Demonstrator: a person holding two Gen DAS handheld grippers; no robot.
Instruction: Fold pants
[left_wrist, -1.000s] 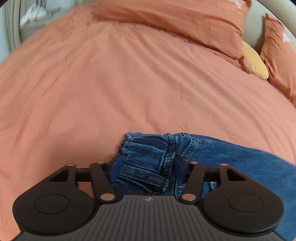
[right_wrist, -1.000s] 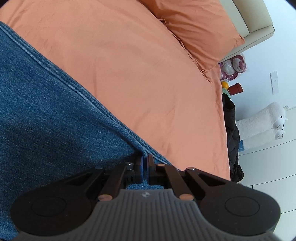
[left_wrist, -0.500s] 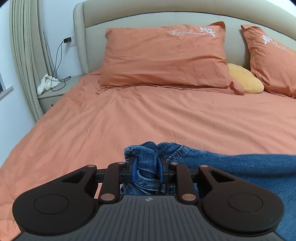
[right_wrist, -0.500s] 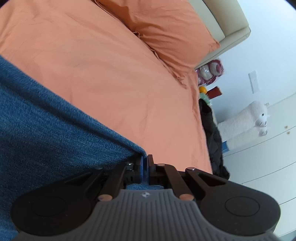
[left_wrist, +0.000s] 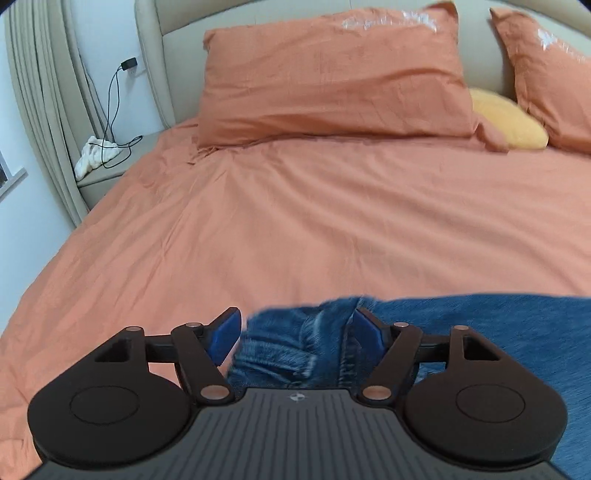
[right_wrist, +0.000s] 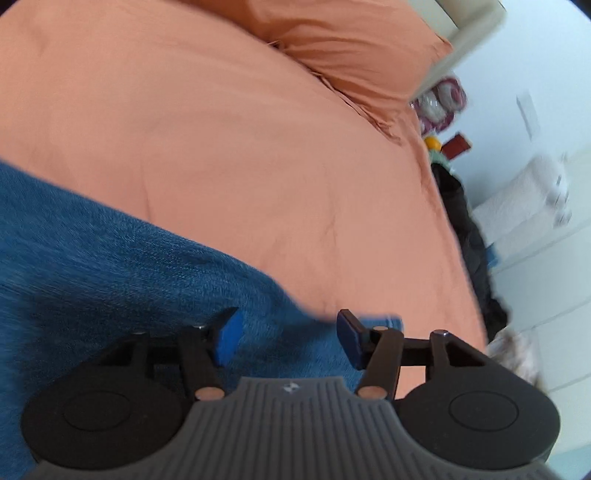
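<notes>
Pants: blue denim pants (left_wrist: 480, 332) lie on the bed (left_wrist: 295, 221), at its near edge in the left wrist view; they spread to the right there, and fill the lower left of the right wrist view (right_wrist: 110, 266).
Bunched end: a gathered, seamed part of the pants sits between the blue pads of the left gripper; folds and stitching show, blurred.
Corner: in the right wrist view a denim corner reaches out past the right pad, lying on the sheet.
Left gripper: left gripper (left_wrist: 293, 328) has fingers (left_wrist: 225, 334) spread wide apart; bunched denim lies in the gap; the right pad looks to touch the cloth, the left pad stands clear of it.
Right gripper: right gripper (right_wrist: 288, 336) has fingers (right_wrist: 229, 338) spread wide apart over the denim edge, not clamped on it.
Bed: orange sheet, lightly creased, with a beige padded headboard (left_wrist: 258, 14).
Pillows: large orange pillow (left_wrist: 332, 74) against the headboard, second orange pillow (left_wrist: 554, 74) to the right, a yellow cushion (left_wrist: 506, 118) between them.
Nightstand: beside the bed at left, nightstand (left_wrist: 107, 177) carries a white cloth (left_wrist: 94, 157) and a black cable (left_wrist: 110, 110) running to a wall plug.
Curtain: beige curtain (left_wrist: 40, 110) at far left.
Right side: dark clothing (right_wrist: 469, 236) hangs by the bed edge; a white plush toy (right_wrist: 528, 192) behind it, blurred.
</notes>
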